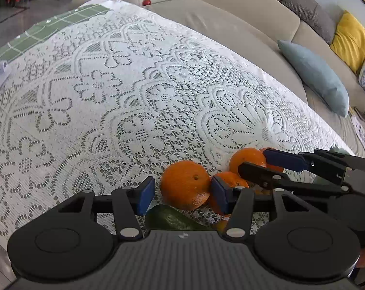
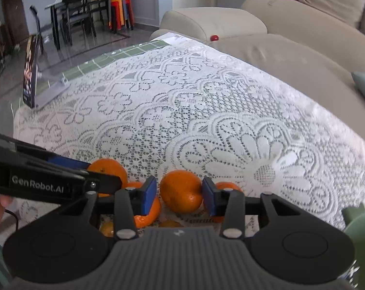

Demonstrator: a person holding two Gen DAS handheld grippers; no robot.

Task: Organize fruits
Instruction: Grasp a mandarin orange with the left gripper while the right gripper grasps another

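Note:
Several oranges lie in a cluster at the near edge of the lace-covered table (image 1: 134, 96). In the left wrist view my left gripper (image 1: 182, 194) is open around one orange (image 1: 185, 184), with gaps to both blue pads; a green fruit (image 1: 172, 218) lies just below it. The right gripper (image 1: 259, 166) reaches in from the right around another orange (image 1: 248, 160). In the right wrist view my right gripper (image 2: 180, 197) is open, its pads on either side of an orange (image 2: 181, 191). The left gripper's fingers (image 2: 68, 165) come in from the left beside a further orange (image 2: 108, 169).
A beige sofa (image 1: 230, 24) runs along the table's far side with a blue cushion (image 1: 315, 77) and a yellow cushion (image 1: 351, 38). A small red ball (image 2: 215, 38) sits on the sofa. A phone on a stand (image 2: 31, 72) is at the table's far left corner.

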